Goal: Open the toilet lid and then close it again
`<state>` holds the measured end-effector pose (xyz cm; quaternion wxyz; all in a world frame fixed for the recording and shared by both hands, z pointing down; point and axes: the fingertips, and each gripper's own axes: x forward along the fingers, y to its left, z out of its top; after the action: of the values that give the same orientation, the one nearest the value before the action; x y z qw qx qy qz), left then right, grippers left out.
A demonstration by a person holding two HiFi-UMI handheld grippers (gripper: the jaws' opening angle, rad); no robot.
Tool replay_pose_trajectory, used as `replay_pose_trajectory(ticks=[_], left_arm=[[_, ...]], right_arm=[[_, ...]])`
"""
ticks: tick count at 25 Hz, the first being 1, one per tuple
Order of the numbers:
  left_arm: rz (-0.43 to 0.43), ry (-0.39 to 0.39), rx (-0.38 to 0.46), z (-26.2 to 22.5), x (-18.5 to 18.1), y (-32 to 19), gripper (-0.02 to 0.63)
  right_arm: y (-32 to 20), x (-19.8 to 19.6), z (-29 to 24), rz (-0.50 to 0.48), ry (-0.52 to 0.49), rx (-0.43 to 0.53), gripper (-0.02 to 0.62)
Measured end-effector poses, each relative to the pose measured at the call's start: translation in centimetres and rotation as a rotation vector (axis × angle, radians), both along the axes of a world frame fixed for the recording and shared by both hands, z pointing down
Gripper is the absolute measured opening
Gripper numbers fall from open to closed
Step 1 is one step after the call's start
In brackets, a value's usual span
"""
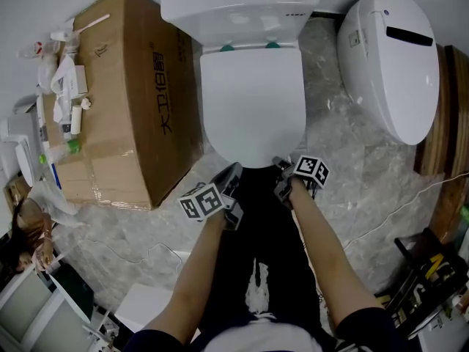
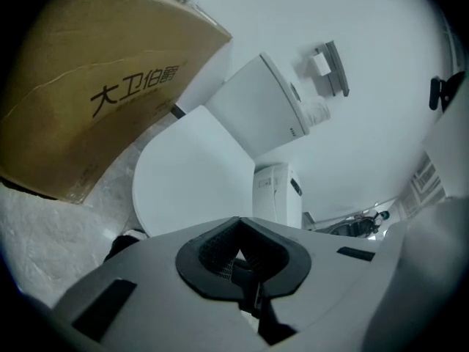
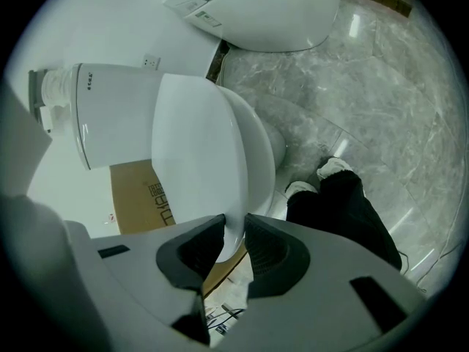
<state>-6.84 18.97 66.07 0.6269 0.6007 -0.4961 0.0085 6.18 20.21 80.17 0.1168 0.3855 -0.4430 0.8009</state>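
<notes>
Where the head view looks steeply down, a white toilet is recorded against the wall, its tank (image 1: 234,9) at the top of the picture and its toilet lid (image 1: 253,101) lying down flat over the bowl. The right gripper (image 3: 234,244) is placed at the lid's front edge, right of centre. Its jaws are held only a little apart, the thin rim of the lid is taken between them, and both pads appear to lie against that rim. The left gripper (image 2: 238,255) is held just before the same front edge, left of centre and not touching it. Its jaws are brought fully together, nothing is held in them, and they are pointed across the lid toward the tank. A large cardboard box (image 1: 132,86) with dark printed characters is set on the floor (image 1: 352,167) directly beside the toilet on the left, and small white items (image 1: 66,79) are laid on its top. A second toilet (image 1: 396,57), also white, is placed well to the right. The floor is laid in grey marbled tile. Black trousers (image 1: 271,270) are seen between the two bare forearms, and light shoes (image 3: 333,169) are seen beside the bowl's foot.
</notes>
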Motion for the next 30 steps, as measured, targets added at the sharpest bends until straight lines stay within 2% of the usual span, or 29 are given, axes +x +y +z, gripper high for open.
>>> replay_pose_trajectory(ticks=[5,16,22,26,30], left_arm=[[0.038,-0.013,0.003,0.5,0.4,-0.2,0.003],[0.028,-0.006,0.002,1.5,-0.1,-0.7,0.003],[0.021,-0.011,-0.006,2.0,-0.6,-0.6,0.003],[0.015,-0.012,-0.015,1.9,-0.5,-0.7,0.003],[0.013,-0.004,-0.024,0.5,0.3,-1.1,0.003]], right_arm=[[0.2,0.1,1.7,-0.030,0.040,-0.034,0.061],[0.7,0.5,4.8,-0.095,0.144,-0.161,0.061],[0.9,0.8,5.6,-0.185,0.197,-0.173,0.046],[1.5,0.8,5.3,-0.327,0.242,-0.222,0.030],[1.6,0.6,3.3,-0.411,0.248,-0.200,0.012]])
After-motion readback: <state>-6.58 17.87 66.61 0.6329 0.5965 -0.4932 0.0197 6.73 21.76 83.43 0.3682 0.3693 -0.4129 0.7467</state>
